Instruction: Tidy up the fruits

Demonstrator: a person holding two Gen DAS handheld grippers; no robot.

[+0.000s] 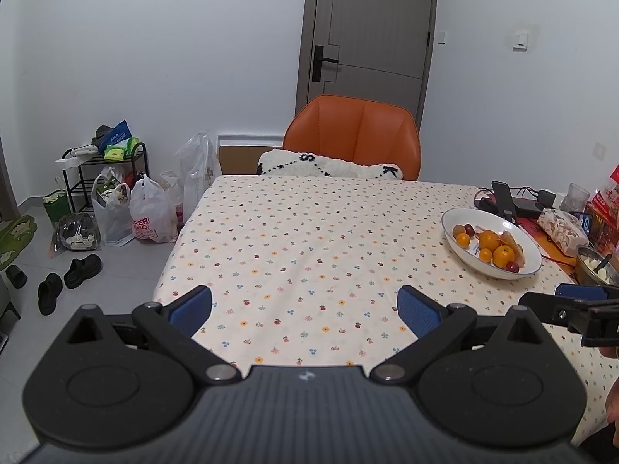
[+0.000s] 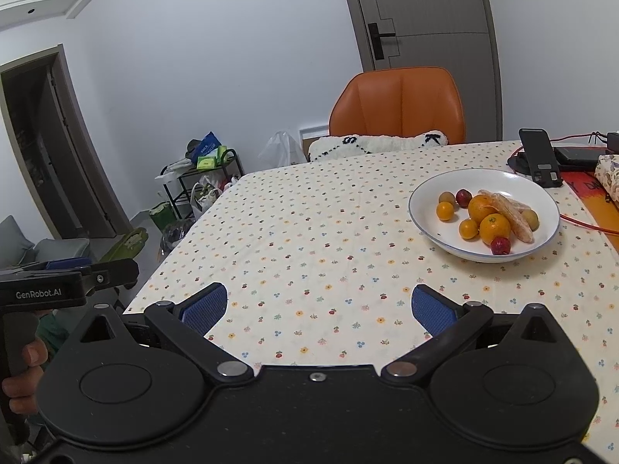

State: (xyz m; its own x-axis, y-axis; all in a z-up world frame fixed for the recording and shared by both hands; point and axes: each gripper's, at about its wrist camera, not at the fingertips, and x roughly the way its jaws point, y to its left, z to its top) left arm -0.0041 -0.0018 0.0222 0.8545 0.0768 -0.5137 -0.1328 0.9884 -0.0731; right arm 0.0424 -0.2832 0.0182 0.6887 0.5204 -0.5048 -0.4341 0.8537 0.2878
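1. We see all the fruit gathered in one white bowl (image 2: 483,178), which stands on the table (image 2: 309,232) toward its right edge, closer to the far right corner than to the near edge. No loose fruit shows on the cloth in either view.
2. In the bowl, two larger oranges (image 2: 494,227) sit at the middle, touching, with small round orange fruits (image 2: 445,210) to their left, a dark red one (image 2: 463,198) at the back, another red one (image 2: 500,245) at the front, and a long peeled-looking piece (image 2: 510,216) leaning across the oranges.
3. We judge this fits two stages: fruit collected from the table into the bowl, or a mixed bowl waiting to be sorted by kind. The views do not settle which.
4. Our left gripper (image 1: 305,309) hovers over the near edge of the table, level and pointing at the far edge, jaws wide apart and holding nothing.
5. Our right gripper (image 2: 319,307) hangs just beside it over the same near edge, tilted slightly, jaws likewise spread and empty; the bowl lies ahead and to its right.
6. A hand (image 2: 23,367) grips the left tool's handle, seen at the right view's lower left.
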